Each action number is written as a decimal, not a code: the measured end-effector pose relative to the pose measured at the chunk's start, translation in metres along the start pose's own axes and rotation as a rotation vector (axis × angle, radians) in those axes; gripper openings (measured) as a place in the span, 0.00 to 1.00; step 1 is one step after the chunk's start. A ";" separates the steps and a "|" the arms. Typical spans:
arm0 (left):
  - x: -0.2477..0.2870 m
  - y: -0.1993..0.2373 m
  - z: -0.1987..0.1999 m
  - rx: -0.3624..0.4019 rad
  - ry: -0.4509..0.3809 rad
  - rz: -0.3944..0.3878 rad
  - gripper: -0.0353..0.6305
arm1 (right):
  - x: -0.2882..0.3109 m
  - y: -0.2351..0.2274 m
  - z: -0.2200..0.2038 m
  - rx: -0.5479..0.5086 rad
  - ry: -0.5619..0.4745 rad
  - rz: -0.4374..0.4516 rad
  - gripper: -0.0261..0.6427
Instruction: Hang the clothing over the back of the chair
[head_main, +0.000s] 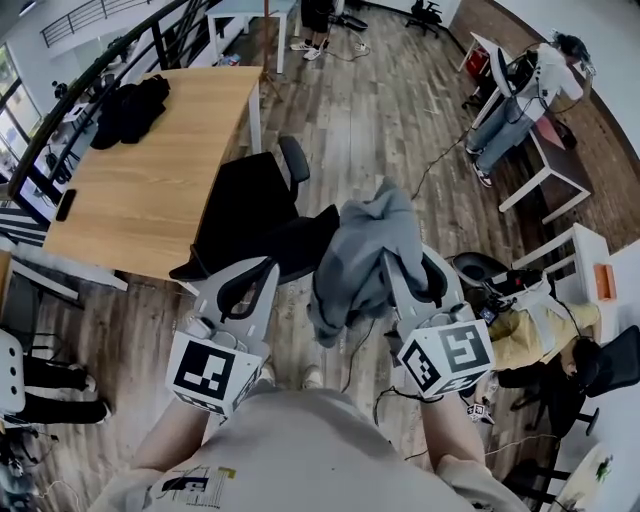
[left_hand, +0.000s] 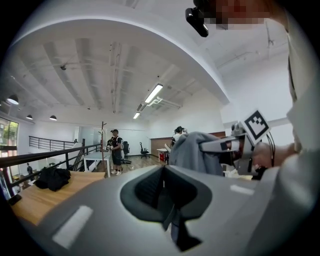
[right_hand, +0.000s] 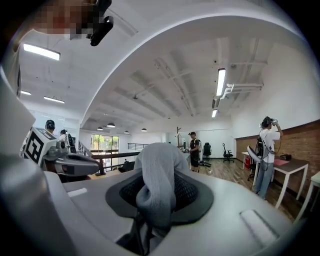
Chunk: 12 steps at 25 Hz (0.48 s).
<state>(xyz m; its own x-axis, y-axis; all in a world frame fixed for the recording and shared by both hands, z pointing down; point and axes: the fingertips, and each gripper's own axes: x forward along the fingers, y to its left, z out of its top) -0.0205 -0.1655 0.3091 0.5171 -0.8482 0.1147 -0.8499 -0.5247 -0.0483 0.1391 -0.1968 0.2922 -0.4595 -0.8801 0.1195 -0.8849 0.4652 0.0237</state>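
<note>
A grey garment (head_main: 360, 250) hangs bunched from my right gripper (head_main: 388, 262), which is shut on it. In the right gripper view the cloth (right_hand: 157, 165) fills the gap between the jaws of that gripper (right_hand: 155, 200) and rises above them. My left gripper (head_main: 266, 266) is level with it on the left, apart from the garment, jaws together with nothing in them. In the left gripper view the garment (left_hand: 192, 150) shows to the right of the left gripper (left_hand: 164, 182). A black office chair (head_main: 245, 210) stands on the floor just beyond both grippers.
A wooden table (head_main: 150, 170) with a black heap of clothing (head_main: 130, 110) and a phone (head_main: 65, 205) stands left of the chair. White desks (head_main: 560, 170) and a standing person (head_main: 520, 95) are at the right. Cables run over the wood floor (head_main: 380, 110).
</note>
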 end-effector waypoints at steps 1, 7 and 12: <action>0.004 0.000 0.001 0.008 -0.002 -0.002 0.06 | 0.004 -0.007 0.002 -0.013 -0.005 -0.012 0.20; 0.030 0.008 0.001 0.028 -0.002 -0.002 0.06 | 0.044 -0.049 0.008 -0.099 -0.028 -0.064 0.20; 0.046 0.017 0.000 0.014 0.007 0.005 0.06 | 0.083 -0.093 0.022 -0.109 -0.036 -0.104 0.20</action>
<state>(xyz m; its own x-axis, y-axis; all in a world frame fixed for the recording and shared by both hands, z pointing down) -0.0115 -0.2136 0.3131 0.5119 -0.8505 0.1210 -0.8510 -0.5213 -0.0633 0.1821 -0.3151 0.2785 -0.3702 -0.9259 0.0754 -0.9151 0.3775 0.1418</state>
